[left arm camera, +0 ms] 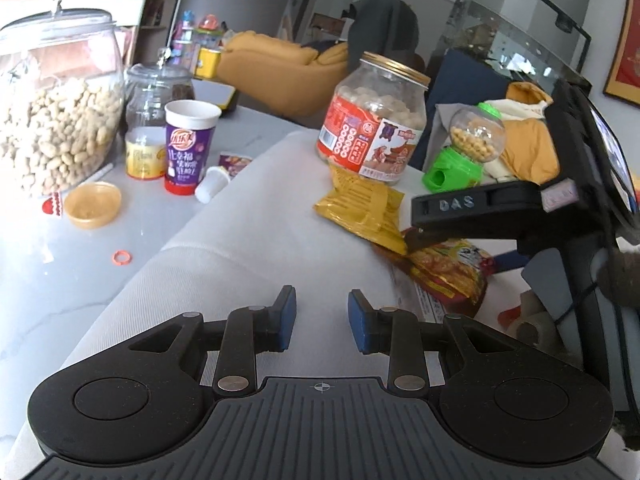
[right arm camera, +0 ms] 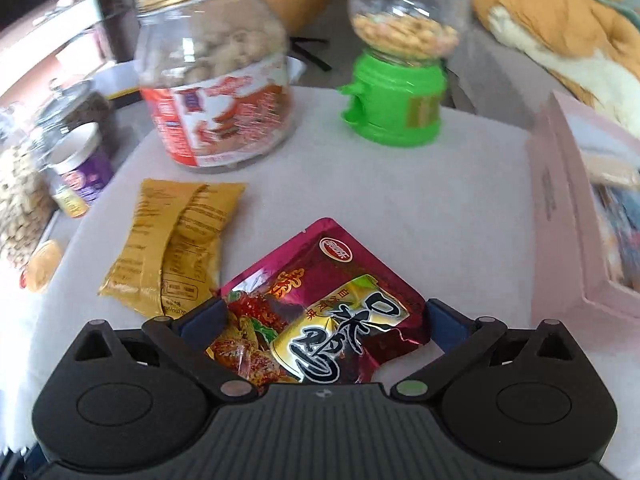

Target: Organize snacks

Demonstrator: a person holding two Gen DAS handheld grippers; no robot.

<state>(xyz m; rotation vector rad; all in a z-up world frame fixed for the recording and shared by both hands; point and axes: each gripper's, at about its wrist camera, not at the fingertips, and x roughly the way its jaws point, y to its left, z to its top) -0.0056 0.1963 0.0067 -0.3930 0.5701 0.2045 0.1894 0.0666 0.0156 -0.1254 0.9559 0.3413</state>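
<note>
A red snack packet (right arm camera: 320, 312) lies on the white cloth between the wide-apart fingers of my right gripper (right arm camera: 320, 320), which is open around it; the packet also shows in the left wrist view (left arm camera: 448, 272) under the right gripper's finger (left arm camera: 452, 208). A yellow snack packet (right arm camera: 172, 248) lies to its left, also seen in the left wrist view (left arm camera: 364, 208). Behind stand a clear jar with a red label (right arm camera: 216, 92) and a green candy dispenser (right arm camera: 396, 80). My left gripper (left arm camera: 322, 320) is open and empty over bare cloth.
A pink box (right arm camera: 580, 216) sits at the right edge of the cloth. On the grey table to the left are a big jar of peanuts (left arm camera: 56, 108), a purple cup (left arm camera: 188, 148), a small yellow tub (left arm camera: 146, 156), a yellow lid (left arm camera: 93, 204) and a smaller glass jar (left arm camera: 156, 88).
</note>
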